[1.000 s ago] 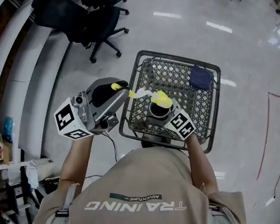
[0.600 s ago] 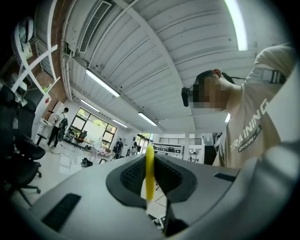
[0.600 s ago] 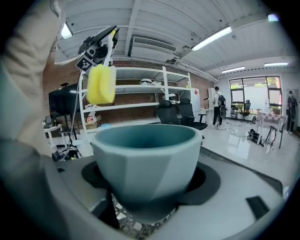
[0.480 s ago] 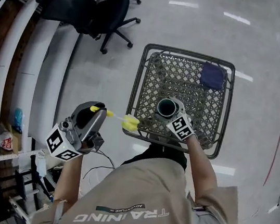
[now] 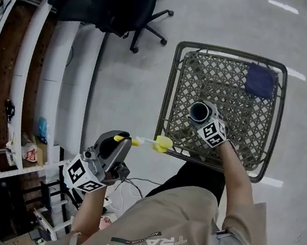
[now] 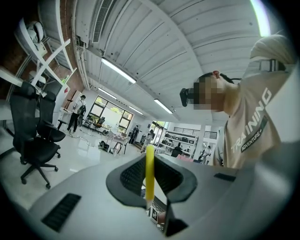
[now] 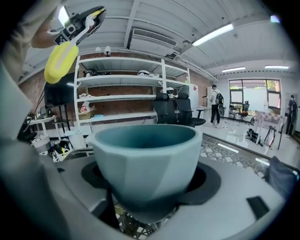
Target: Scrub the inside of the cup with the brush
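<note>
Though part-hidden, cup in right tongs

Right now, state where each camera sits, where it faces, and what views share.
Head view: on the head, steeply down at mesh table; shirt, left tongs, right tongs show.
Left gripper view: on left tongs, tilted up at ceiling; gripped brush, shirt.
Right gripper view: on right tongs, toward shelves; held cup.
Shared: all three show the brush.
</note>
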A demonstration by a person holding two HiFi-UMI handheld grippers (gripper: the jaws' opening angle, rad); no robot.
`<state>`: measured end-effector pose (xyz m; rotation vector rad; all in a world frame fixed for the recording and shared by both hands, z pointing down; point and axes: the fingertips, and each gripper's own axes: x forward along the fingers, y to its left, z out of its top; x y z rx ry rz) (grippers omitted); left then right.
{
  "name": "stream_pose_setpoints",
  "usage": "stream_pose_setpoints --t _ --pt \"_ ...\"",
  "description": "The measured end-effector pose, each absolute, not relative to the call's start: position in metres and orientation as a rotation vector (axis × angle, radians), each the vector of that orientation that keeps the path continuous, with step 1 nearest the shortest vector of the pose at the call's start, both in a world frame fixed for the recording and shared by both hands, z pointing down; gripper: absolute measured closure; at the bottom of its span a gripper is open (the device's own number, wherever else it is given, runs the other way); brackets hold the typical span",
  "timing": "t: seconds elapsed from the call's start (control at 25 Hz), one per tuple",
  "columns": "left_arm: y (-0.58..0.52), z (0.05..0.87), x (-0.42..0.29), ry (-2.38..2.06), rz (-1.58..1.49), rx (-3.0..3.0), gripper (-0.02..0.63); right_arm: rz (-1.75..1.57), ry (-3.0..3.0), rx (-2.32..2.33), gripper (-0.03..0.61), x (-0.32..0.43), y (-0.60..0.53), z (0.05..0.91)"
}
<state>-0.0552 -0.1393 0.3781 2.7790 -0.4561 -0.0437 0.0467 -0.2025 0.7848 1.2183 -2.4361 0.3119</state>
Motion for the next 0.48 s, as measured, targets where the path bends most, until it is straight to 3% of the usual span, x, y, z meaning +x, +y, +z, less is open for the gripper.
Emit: stream_pose_setpoints --t 0.48 --pt "-0.151 0.383 -0.068 -0.505 -0.053 2.741 0.561 0.284 -2.396 1.290 0.178 0.052 -0.204 0.795"
